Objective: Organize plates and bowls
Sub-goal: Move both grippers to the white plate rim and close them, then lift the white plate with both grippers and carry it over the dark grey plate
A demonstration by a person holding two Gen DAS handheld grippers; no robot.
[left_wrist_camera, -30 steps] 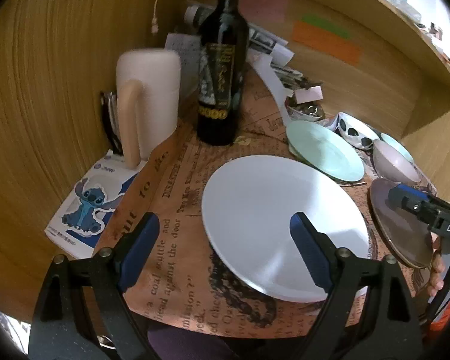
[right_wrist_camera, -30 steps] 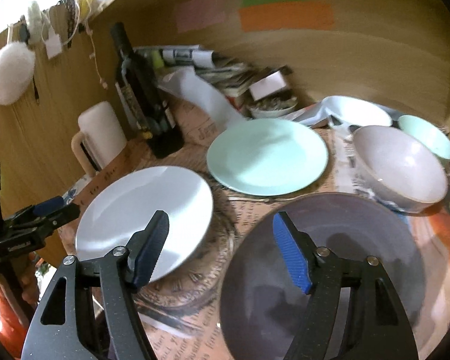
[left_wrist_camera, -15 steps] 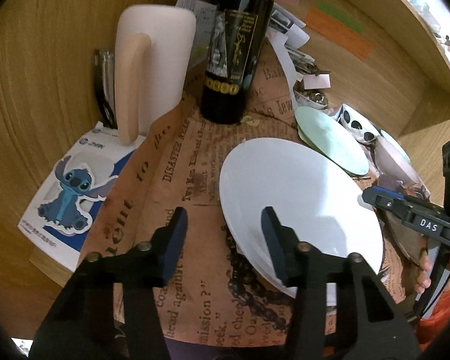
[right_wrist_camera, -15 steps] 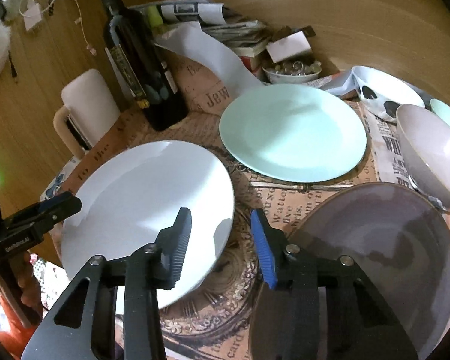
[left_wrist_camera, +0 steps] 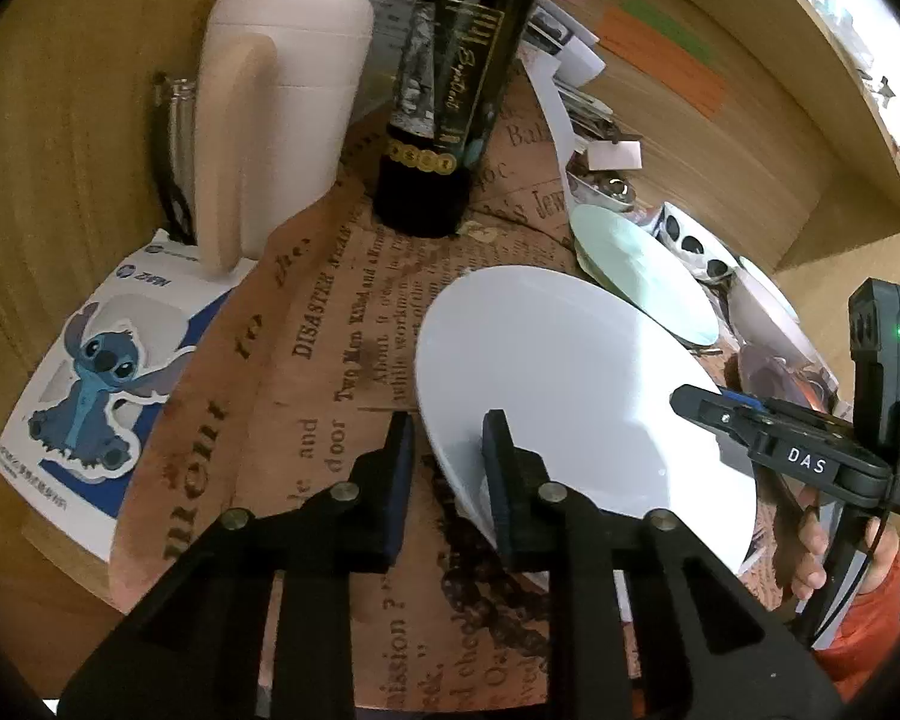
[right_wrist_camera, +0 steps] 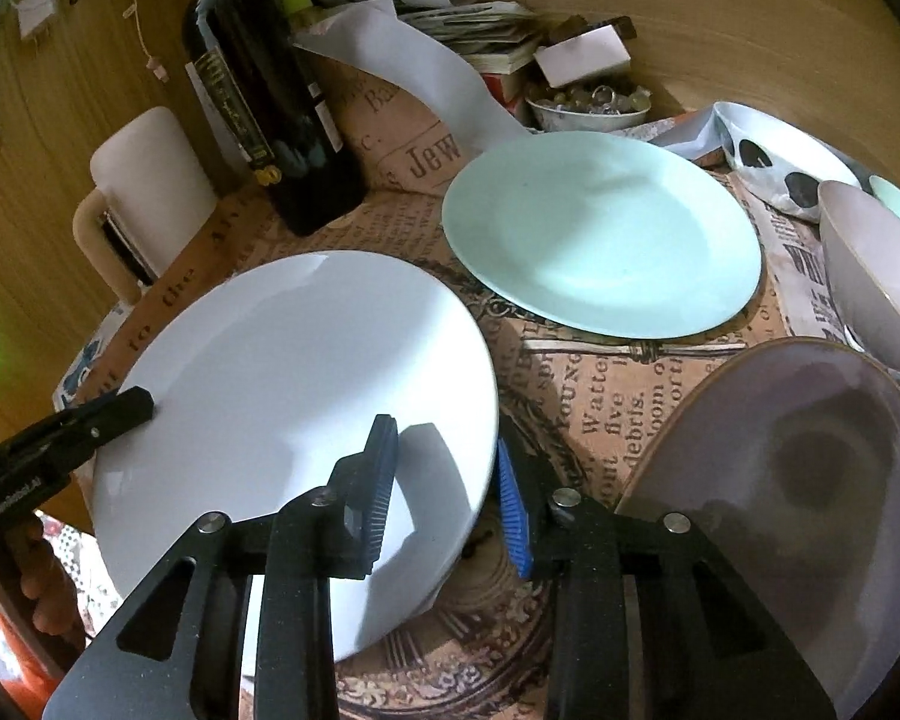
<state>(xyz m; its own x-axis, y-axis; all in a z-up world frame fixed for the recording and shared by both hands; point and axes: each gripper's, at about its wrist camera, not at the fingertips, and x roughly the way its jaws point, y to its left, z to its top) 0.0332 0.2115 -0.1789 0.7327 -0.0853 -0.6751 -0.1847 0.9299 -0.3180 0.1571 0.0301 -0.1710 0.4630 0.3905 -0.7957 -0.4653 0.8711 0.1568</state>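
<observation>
The left view alone shows a Stitch card at 9 o'clock and the right tool's "DAS" label; only the right view shows the grey plate at 4 o'clock and a trinket dish at 1 o'clock. The white plate lies tilted on the surface between both tools. The left tool is clenched on its near-left rim — one finger under, one on top. The right tool likewise straddles the rim at the plate's right edge, grasping it. The mint plate lies beyond at 12 o'clock. The cloth reads "DISASTER"; the bottle label's writing is unclear.
</observation>
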